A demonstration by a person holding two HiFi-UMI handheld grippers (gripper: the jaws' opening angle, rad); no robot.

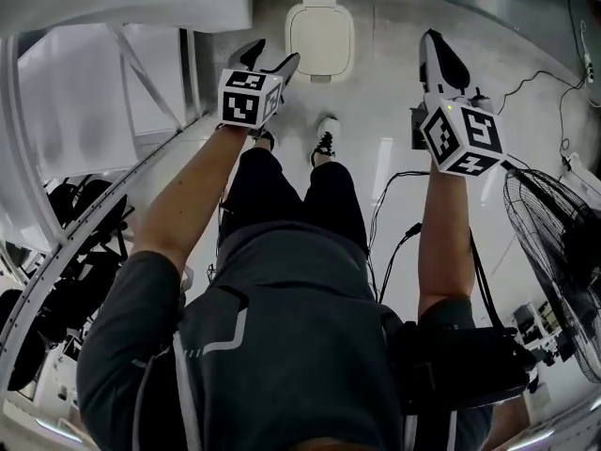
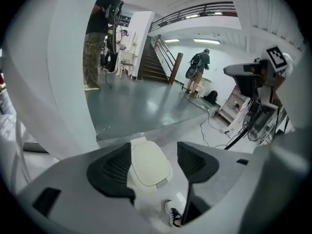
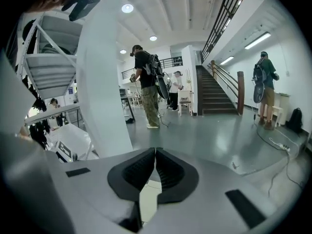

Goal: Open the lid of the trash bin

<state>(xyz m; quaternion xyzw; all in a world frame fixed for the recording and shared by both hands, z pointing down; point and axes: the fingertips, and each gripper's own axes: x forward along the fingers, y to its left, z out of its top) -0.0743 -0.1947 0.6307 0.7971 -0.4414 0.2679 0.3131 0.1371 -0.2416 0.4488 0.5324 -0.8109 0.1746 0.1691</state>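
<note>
Reaching for the closed lid (image 1: 320,38), top centre.
Left claw (image 1: 272,57) apart, right claw (image 1: 439,53) together, both empty; next, lift its front tab (image 1: 320,78).

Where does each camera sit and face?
Head view: on the head, facing steeply down at the bin; both arms, legs, left tool, right tool.
Left gripper view: on left tool, open jaws framing the bin.
Right gripper view: on right tool, shut jaws, facing the stairs.
Shared: head and left views show bin, shoe.

What looks like a wire-caged fan (image 1: 556,252) stands right of black floor cables (image 1: 404,173); a staircase (image 3: 215,94) rises beyond.
</note>
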